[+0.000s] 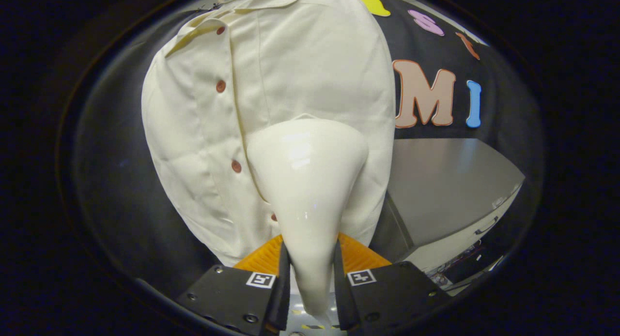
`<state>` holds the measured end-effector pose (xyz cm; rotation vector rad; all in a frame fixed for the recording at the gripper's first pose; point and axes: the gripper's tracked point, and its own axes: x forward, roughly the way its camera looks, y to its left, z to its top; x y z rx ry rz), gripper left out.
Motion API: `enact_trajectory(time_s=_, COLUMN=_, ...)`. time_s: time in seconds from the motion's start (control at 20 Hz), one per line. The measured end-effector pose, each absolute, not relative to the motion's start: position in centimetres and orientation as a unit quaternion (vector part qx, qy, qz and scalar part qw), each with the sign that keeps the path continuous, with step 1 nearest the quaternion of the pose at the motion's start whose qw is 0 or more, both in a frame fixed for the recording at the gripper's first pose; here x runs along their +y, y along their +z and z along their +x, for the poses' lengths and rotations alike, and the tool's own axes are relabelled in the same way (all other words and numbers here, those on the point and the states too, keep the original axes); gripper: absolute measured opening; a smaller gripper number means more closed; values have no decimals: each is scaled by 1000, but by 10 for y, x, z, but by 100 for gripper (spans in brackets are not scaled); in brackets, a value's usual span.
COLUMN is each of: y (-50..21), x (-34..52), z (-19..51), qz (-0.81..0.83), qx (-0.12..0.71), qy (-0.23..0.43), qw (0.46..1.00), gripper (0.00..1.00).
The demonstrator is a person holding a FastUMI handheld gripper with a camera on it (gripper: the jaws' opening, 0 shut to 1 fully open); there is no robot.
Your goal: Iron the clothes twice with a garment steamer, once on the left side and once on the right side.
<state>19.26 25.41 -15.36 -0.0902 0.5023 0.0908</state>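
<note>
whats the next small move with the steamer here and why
Probably glide the steamer up the shirt. The gripper is shut on its handle, and its wide head sits low over the panel beside the button placket, with most of that panel lying beyond it toward the collar.

black cloth wall point(489, 74) behind, grey table point(450, 181) to the right, pale floor point(436, 258) below

Lower shirt point(271, 94) behind steamer point(307, 181)
</note>
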Motion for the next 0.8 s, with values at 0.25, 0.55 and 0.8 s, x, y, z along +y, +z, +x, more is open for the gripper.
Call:
enact_trajectory(time_s=0.25, y=-187, x=248, z=198, qz=-39, qx=270, qy=46, qw=961, gripper=40)
enact_trajectory(time_s=0.55, y=-223, x=244, z=201, qz=-39, qx=284, qy=42, qw=957, gripper=40)
enact_trajectory(time_s=0.8, y=-259, x=239, z=195, qz=-37, qx=308, qy=47, qw=949, gripper=40)
